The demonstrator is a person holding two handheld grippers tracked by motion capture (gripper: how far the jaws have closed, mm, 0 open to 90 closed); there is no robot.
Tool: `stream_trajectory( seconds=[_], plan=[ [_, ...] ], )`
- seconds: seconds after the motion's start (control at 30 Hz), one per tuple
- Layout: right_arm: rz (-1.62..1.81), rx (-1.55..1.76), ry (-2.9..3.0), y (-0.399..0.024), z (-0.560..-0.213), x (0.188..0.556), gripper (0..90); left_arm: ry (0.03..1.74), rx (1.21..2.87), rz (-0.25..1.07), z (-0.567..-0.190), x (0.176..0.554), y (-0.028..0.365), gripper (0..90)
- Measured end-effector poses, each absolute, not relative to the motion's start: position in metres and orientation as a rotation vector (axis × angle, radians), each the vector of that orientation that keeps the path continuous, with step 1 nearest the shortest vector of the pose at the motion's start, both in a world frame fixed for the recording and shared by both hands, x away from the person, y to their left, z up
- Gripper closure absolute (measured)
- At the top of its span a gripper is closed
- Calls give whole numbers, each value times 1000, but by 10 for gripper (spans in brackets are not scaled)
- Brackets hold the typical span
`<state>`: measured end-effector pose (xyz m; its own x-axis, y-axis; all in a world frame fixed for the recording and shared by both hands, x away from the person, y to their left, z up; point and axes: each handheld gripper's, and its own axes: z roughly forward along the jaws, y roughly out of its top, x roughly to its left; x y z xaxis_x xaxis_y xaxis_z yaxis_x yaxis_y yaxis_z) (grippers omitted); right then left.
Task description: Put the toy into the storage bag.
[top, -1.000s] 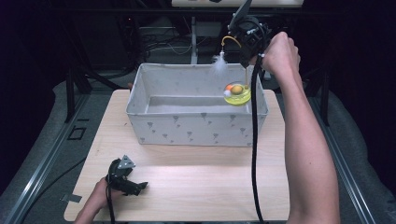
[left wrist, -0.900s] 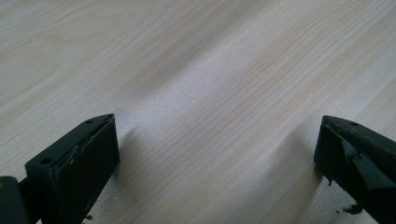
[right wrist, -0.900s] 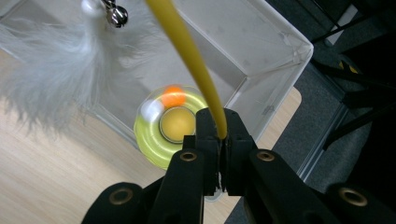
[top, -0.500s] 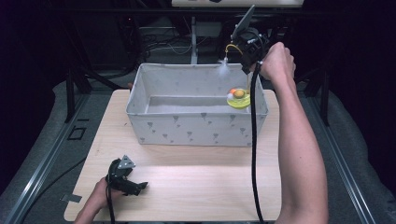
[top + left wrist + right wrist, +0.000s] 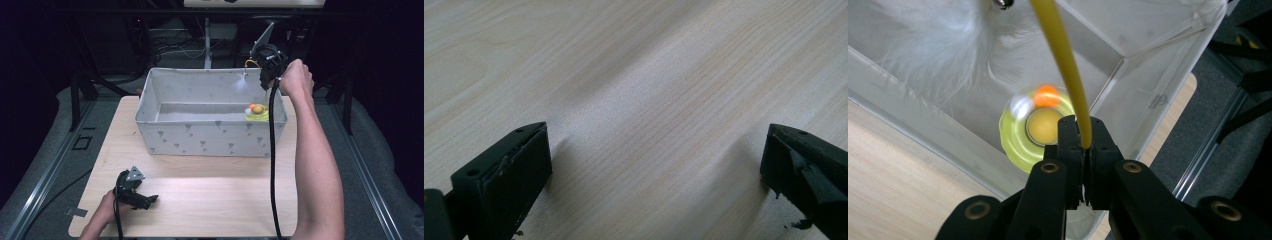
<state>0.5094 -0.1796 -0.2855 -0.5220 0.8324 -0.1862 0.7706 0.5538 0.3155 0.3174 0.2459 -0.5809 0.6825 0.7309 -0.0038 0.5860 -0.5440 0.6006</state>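
Yellow wand [image 5: 1063,65] sits clenched in the right hand-held gripper [image 5: 1083,145], hung over the bin's [image 5: 210,137] far right corner so its feather [image 5: 943,55] dangles above the yellow toy [image 5: 1040,127]. Versus earlier, it's lower, toy now right corner. Left hand-held gripper [image 5: 656,165] rests released on the bench [image 5: 634,75].

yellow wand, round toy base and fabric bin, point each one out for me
yellow wand [image 5: 1062,65], right gripper view, on the middle of its stem
round toy base [image 5: 1015,137], right gripper view, on its yellow-green rim
fabric bin [image 5: 210,140], high view, on its near outer wall
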Motion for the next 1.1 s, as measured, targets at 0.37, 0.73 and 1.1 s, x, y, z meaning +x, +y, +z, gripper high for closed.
stream_trajectory(
  seconds=[0.37, 0.73, 1.1],
  plan=[
    [290, 1356, 2500, -189, -309, 505, 877, 1009, 2321, 332, -581, 317, 246, 1],
    [255, 1386, 2520, -200, -328, 499, 877, 1009, 2322, 332, -581, 317, 246, 1],
    [240, 1436, 2539, -214, -347, 493, 876, 1010, 2321, 332, -581, 317, 246, 1]
  ],
)
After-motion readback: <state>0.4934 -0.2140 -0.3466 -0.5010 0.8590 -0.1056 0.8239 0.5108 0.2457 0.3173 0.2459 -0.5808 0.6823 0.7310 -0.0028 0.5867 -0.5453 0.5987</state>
